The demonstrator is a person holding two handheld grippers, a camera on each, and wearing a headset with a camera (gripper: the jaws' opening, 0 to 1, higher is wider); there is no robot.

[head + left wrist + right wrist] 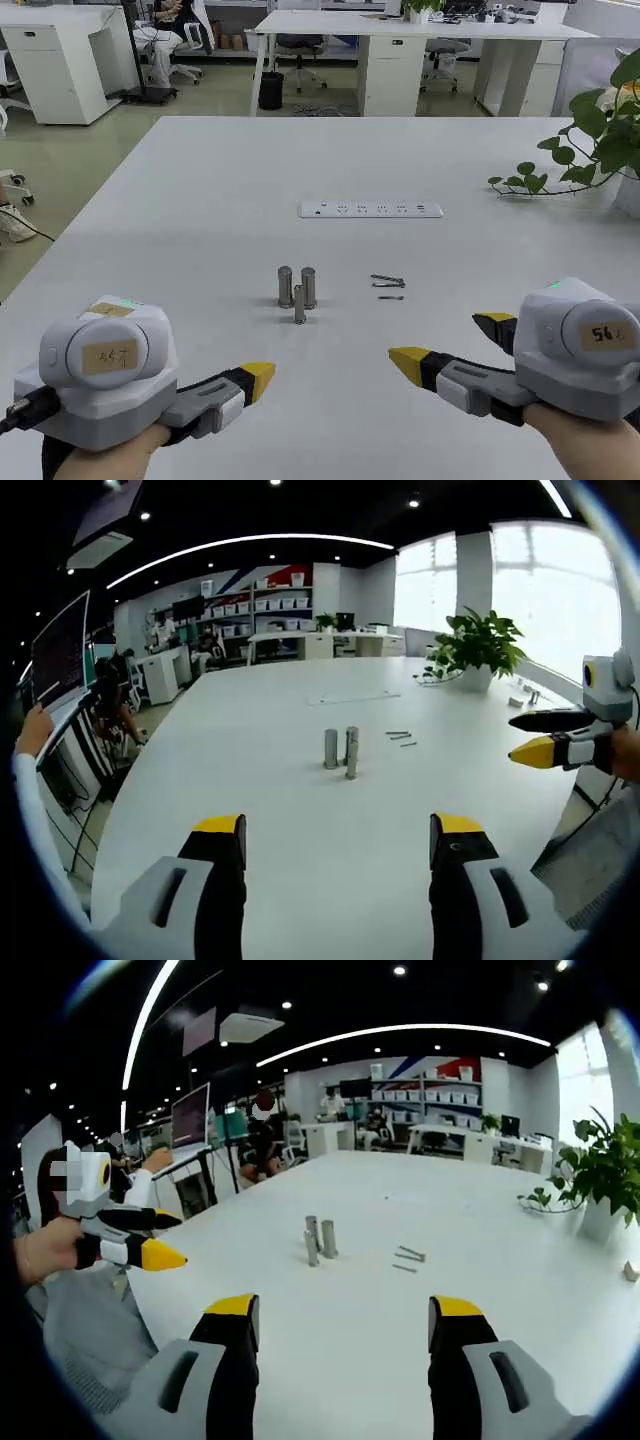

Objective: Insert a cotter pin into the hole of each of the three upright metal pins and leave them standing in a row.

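Start step, no cotter pin picked yet. Left gripper [338, 825] and right gripper [345, 1305] are held wide open and empty. Three metal pins [297, 290] are clustered upright mid-table, axes vertical. Cotter pins [388, 284] are laid flat near their right, axes running left-right. Next, one must be pinched end-on.

The white table [180, 220] carries three upright pins [298, 290] clustered mid-table, with cotter pins [388, 284] lying near them. A power strip [370, 210] lies toward the far edge.

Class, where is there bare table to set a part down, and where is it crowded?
Bare: between metal pins and power strip; between pins, left hand-held gripper and right hand-held gripper. Crowded: metal pins to cotter pins.
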